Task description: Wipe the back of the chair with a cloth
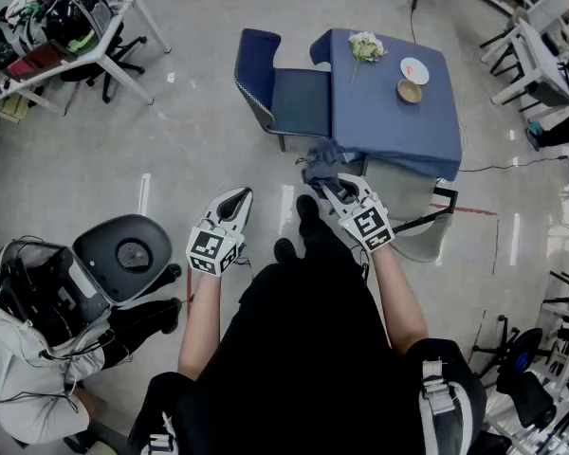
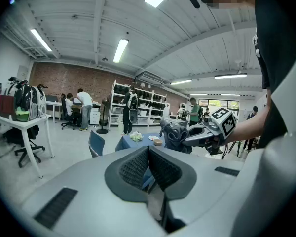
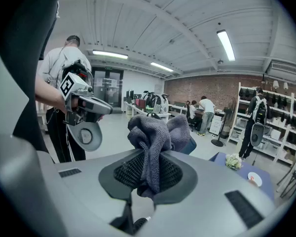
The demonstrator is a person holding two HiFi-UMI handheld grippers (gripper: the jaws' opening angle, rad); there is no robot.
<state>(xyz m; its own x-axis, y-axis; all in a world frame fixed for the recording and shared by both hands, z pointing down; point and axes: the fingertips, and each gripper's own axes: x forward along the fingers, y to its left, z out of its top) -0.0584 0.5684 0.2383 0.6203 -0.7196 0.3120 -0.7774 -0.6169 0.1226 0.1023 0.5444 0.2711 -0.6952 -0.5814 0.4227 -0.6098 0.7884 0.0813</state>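
Right gripper [image 3: 147, 174] clenched on crumpled grey knitted cloth [image 3: 155, 135]; left gripper [image 2: 148, 168] closed, empty. Recommend pressing cloth flat against blue upholstered chair [image 1: 277, 93] back — overlapping strokes.

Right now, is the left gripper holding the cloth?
No, the left gripper has its jaws closed on nothing; the cloth is clamped in the right gripper.

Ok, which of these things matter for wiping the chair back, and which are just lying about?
Job: cloth, held in the right tongs; blue chair.
Lying about: table, flowers, bowl, plate.
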